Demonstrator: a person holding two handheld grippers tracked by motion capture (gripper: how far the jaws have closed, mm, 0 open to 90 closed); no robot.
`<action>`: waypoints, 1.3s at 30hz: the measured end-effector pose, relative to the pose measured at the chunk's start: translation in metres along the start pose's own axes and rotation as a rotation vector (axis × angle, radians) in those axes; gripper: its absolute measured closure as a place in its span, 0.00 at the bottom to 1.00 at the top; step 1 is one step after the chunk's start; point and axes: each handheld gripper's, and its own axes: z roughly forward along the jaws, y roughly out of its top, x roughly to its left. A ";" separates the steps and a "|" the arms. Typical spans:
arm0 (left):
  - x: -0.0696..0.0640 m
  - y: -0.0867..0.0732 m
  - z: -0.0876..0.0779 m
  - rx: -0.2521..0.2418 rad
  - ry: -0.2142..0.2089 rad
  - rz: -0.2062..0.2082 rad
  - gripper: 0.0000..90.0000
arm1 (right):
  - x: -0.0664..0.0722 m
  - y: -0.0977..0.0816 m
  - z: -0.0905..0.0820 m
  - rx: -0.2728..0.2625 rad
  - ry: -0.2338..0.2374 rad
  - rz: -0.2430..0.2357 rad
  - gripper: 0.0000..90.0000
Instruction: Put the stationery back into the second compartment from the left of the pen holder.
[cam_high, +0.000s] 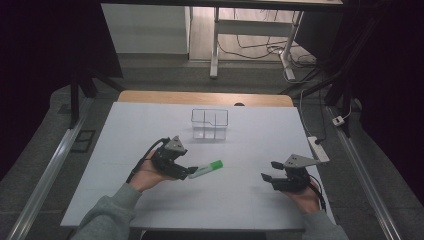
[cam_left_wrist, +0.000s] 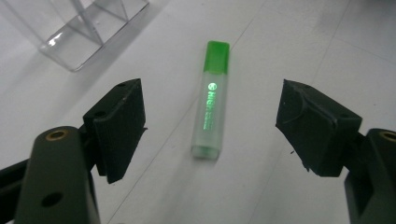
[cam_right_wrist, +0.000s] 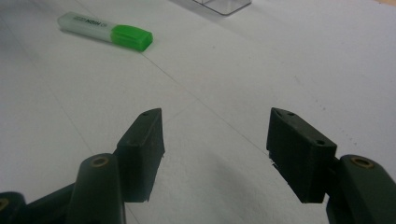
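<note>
A highlighter (cam_high: 206, 169) with a pale body and a green cap lies flat on the white table (cam_high: 250, 200), cap pointing away from my left hand. My left gripper (cam_high: 189, 172) is open just behind its pale end. In the left gripper view the highlighter (cam_left_wrist: 211, 99) lies between and slightly ahead of the two spread jaws, untouched; the left gripper (cam_left_wrist: 210, 123) holds nothing. My right gripper (cam_high: 268, 177) rests at the table's right, open and empty. In the right gripper view the open right gripper (cam_right_wrist: 215, 149) looks over bare table, with the highlighter (cam_right_wrist: 105, 31) far off at upper left.
A clear plastic divided holder (cam_high: 210, 124) stands at the table's far middle; its corner appears in the left gripper view (cam_left_wrist: 88, 28). A white power strip (cam_high: 319, 148) lies at the table's right edge. Table legs and cables fill the floor beyond.
</note>
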 end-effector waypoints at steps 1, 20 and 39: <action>-0.001 0.002 0.001 0.001 -0.005 0.001 0.27 | 0.000 0.000 0.000 -0.001 0.001 0.003 0.40; -0.003 0.025 0.037 0.072 -0.059 0.033 0.28 | 0.001 0.001 0.008 0.030 0.008 -0.015 0.40; 0.004 0.044 0.088 0.157 -0.077 0.038 0.32 | 0.001 0.003 0.018 0.055 0.029 -0.034 0.40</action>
